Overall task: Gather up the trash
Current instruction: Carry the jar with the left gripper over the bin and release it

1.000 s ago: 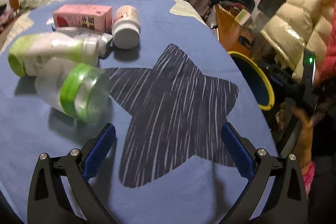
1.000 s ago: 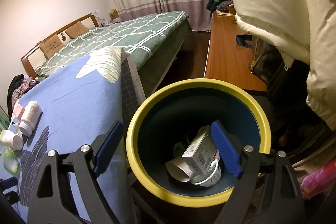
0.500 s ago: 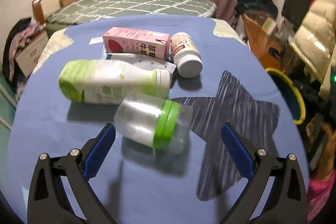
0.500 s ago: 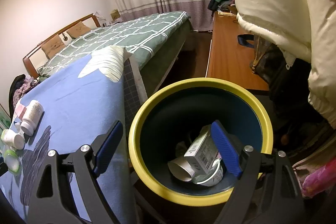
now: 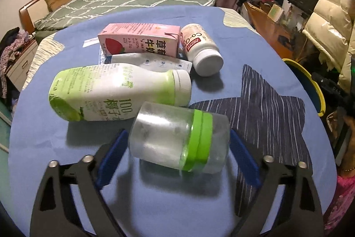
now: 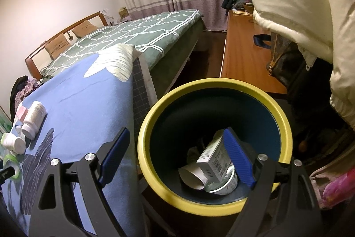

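left gripper (image 5: 178, 148): jaws closing around the clear jar with green lid (image 5: 179, 140), which lies on its side on the blue cloth (image 5: 255, 48); pad contact unclear
behind jar: coconut-drink bottle (image 5: 115, 92), pink milk carton (image 5: 142, 42), white pill bottle (image 5: 200, 50)
right gripper (image 6: 177, 154): spread, empty, over the yellow-rimmed bin (image 6: 286, 126)
bin contents, right view only: small box (image 6: 213, 157), paper cup (image 6: 192, 177)

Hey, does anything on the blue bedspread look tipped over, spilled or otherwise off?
Nothing spilled. The clear jar, green-and-white bottle, white pill bottle and pink carton all lie on their sides, huddled together, caps on.
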A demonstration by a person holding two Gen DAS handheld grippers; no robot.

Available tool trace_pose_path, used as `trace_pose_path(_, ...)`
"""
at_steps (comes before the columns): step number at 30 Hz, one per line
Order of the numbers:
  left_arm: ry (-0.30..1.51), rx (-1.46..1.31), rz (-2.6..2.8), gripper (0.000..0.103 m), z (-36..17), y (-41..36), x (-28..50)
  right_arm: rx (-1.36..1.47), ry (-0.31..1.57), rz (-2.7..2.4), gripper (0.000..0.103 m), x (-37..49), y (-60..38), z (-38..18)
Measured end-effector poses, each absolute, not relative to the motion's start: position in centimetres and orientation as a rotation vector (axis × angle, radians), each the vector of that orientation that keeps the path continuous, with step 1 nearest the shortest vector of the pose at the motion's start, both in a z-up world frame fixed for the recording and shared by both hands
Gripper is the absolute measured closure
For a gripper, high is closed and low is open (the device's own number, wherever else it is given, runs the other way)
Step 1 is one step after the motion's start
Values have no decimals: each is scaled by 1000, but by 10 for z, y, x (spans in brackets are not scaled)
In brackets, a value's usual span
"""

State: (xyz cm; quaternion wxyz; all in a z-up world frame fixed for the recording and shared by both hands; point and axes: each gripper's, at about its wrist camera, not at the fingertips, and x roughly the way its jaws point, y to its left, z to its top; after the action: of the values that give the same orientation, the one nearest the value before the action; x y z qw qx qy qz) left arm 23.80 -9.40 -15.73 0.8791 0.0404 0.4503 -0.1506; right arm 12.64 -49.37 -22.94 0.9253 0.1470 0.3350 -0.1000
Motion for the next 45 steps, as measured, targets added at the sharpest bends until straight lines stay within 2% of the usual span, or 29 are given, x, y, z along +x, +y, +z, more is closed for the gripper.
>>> trace_pose_path(2,939,90,-330,29,-159,-92,240,308,688,-206,22,126,-494,-230)
trace_pose_path(3,939,94,-340,30,-159,-92,240,311,689,-207,22,125,-494,-231)
trace_pose_path(17,914,138,-467,30,-136,-150,217,322,674,-222,22,107,-501,-230)
trace_pose_path(30,860,235,-709,30,-100,-313,241,290,622,-321,22,40,-514,-215)
trace_pose_path(38,906,312,-781,30,-117,-429,264,326,626,-336,22,13,-527,-220)
trace_pose_path(45,916,361,-767,29,-138,-491,281,351,642,-352,22,6,-540,-227)
